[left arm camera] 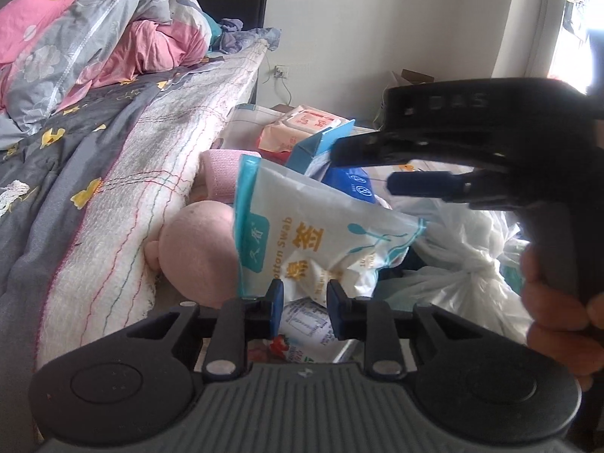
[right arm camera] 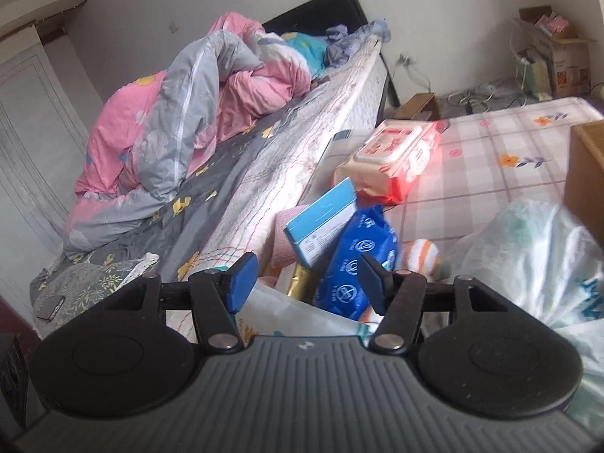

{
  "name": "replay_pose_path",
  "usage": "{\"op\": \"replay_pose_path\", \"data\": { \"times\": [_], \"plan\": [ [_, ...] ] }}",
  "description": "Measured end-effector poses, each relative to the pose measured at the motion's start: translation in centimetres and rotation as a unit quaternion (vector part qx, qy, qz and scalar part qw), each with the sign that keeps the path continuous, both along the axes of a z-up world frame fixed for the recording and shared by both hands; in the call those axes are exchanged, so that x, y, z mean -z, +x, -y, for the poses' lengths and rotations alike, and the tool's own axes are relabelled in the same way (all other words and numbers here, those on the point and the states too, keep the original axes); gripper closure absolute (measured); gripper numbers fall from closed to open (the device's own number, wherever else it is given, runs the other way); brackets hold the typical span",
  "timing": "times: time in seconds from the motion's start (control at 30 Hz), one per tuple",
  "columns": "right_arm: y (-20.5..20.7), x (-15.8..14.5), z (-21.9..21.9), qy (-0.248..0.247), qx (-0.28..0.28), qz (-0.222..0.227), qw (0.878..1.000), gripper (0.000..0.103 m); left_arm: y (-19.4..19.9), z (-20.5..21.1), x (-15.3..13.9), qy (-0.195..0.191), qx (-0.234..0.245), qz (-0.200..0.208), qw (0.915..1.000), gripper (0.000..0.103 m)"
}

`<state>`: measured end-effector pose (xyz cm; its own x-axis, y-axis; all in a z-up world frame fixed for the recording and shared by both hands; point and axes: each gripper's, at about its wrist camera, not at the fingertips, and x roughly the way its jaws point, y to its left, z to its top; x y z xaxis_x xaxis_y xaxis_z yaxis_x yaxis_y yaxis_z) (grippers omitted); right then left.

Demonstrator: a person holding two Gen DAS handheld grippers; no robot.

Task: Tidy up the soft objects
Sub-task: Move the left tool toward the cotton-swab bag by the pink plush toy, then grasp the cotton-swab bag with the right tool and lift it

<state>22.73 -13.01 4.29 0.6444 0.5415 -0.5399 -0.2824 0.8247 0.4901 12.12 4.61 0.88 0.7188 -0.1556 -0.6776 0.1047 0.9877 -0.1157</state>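
A white and teal cotton swab bag (left arm camera: 313,234) stands tilted up over the pile, and its crumpled lower edge is pinched by my left gripper (left arm camera: 305,300), which is shut on it. Behind the bag lies a pink plush toy (left arm camera: 200,249) against the mattress side (left arm camera: 151,173). My right gripper (left arm camera: 364,168) hovers open just above the bag's upper right corner, held by a hand (left arm camera: 558,321). In the right wrist view that gripper (right arm camera: 305,275) has nothing between its fingers. The bag (right arm camera: 287,313) shows below it, with a blue pack (right arm camera: 355,264) beyond.
A light blue box (right arm camera: 321,222), a pink wipes pack (right arm camera: 396,154), a striped sock (right arm camera: 419,256) and a knotted white plastic bag (right arm camera: 528,249) lie on the checked cover (right arm camera: 490,158). The bed with a pink-grey quilt (right arm camera: 170,113) rises on the left. A wooden cabinet (right arm camera: 585,173) stands right.
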Motion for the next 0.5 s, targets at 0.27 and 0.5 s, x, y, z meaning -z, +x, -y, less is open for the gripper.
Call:
{"op": "replay_pose_path", "data": {
  "times": [0.27, 0.5],
  "plan": [
    [-2.1, 0.8, -1.3, 0.027, -0.094, -0.053, 0.994, 0.042, -0.5, -0.4, 0.9, -0.027, 0.026, -0.027, 0.9989, 0.079],
    [-5.2, 2.4, 1.1, 0.079, -0.115, -0.107, 0.984, 0.039, -3.7, -1.3, 1.3, -0.078, 0.046, -0.04, 0.9951, 0.047]
  ]
}}
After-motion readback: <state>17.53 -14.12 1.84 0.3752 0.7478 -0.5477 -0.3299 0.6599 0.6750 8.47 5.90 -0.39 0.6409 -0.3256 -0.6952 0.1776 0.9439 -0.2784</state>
